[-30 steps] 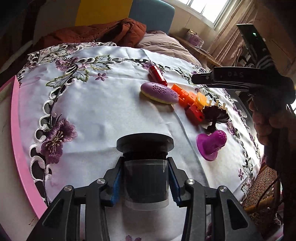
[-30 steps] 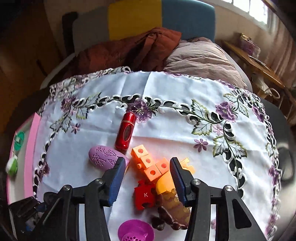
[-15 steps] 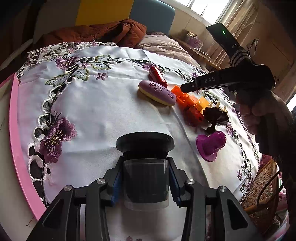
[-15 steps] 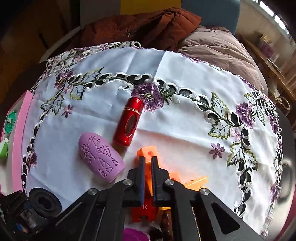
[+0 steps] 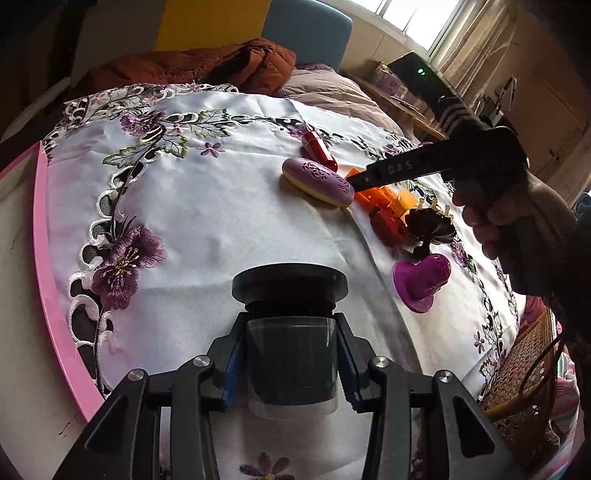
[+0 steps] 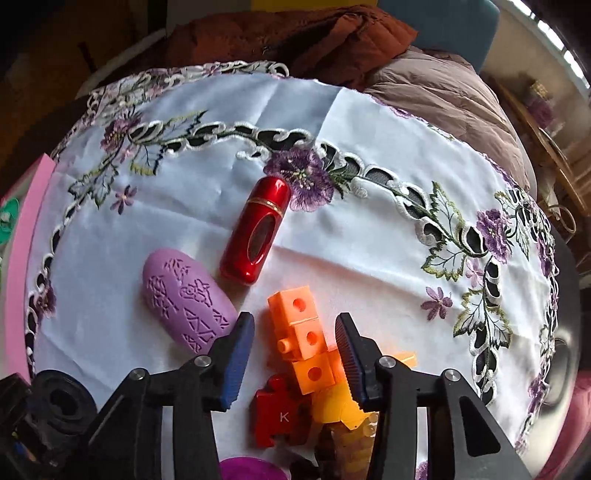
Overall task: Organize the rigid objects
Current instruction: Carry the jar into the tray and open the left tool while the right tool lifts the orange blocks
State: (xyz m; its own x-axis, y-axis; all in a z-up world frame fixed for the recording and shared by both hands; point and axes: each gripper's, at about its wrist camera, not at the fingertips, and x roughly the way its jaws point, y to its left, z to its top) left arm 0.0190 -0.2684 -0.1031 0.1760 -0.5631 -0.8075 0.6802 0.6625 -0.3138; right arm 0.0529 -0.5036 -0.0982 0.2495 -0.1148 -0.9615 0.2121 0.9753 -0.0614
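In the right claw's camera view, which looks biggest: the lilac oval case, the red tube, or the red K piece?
Largest to smallest as they appear:
1. lilac oval case
2. red tube
3. red K piece, partly hidden, so unsure.

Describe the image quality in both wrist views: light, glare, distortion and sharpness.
Left wrist view: strong fisheye bending of the white embroidered tablecloth; the bright window is blown out; the purple heart-shaped plastic piece casts a soft shadow; dark corners.
Right wrist view: same barrel curve; glossy highlights on the red metallic capsule-shaped case; the orange plastic cube blocks are sharp; the bottom edge is dim and soft.
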